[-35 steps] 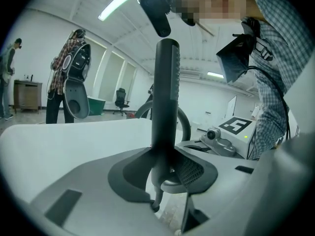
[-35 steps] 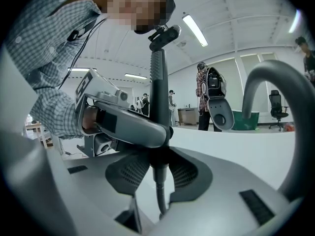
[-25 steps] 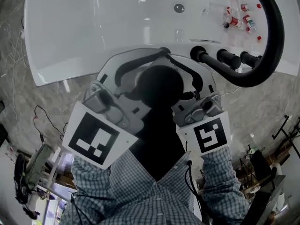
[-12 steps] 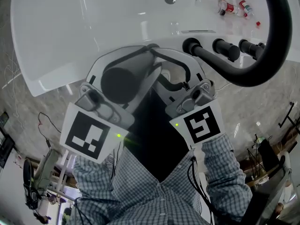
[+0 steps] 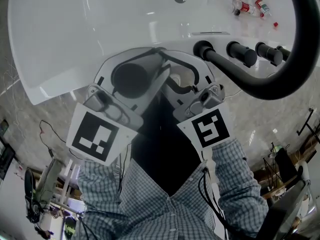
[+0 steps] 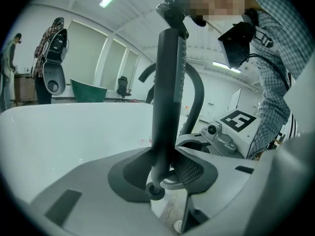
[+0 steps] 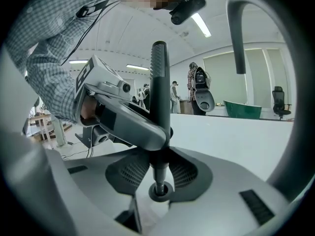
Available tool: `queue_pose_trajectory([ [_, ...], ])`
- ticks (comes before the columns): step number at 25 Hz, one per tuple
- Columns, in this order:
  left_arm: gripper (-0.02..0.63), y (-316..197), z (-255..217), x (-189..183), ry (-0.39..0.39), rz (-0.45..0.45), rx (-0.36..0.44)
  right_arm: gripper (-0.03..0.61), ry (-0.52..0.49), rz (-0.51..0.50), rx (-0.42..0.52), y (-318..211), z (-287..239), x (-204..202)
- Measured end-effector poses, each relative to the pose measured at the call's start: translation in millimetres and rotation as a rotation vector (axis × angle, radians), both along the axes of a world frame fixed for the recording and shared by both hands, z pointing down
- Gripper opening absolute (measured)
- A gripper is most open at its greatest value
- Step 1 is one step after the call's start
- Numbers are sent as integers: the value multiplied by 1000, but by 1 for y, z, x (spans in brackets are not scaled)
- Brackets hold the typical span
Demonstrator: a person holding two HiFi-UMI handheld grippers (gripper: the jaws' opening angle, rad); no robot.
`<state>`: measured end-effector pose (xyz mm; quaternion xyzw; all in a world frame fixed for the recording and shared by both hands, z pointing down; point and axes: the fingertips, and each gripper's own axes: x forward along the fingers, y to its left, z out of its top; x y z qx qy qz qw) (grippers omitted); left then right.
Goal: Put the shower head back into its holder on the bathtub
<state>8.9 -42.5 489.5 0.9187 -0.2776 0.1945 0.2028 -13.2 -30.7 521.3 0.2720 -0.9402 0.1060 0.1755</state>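
Seating step: left gripper [image 6: 165, 167] and right gripper [image 7: 160, 170] jaws both clamped on the black cylindrical shower head [image 5: 131, 79]. It's upright over the white bathtub [image 5: 75, 34] rim, stem apparently meeting the dark ring holder [image 7: 160, 191]. Next: push straight down, then let go.

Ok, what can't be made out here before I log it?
Holder: head view, hidden beneath the shower head, left tool and right tool.
Arched pipe: head view, cut off by top edge.
Bottles in the bathtub: head view, too small to read.
How deep the handle tip sits: gripper views, dark ring hides it.
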Motion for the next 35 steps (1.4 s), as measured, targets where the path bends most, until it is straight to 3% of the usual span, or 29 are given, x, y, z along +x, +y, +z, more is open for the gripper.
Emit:
queue_pose_trajectory([
  [21,141,0,38,6,-53,61,9,120,91,-30,3,1,39,3],
  [35,141,10,51,4,-128,107,32,120,142,-25,76,2,45,0],
])
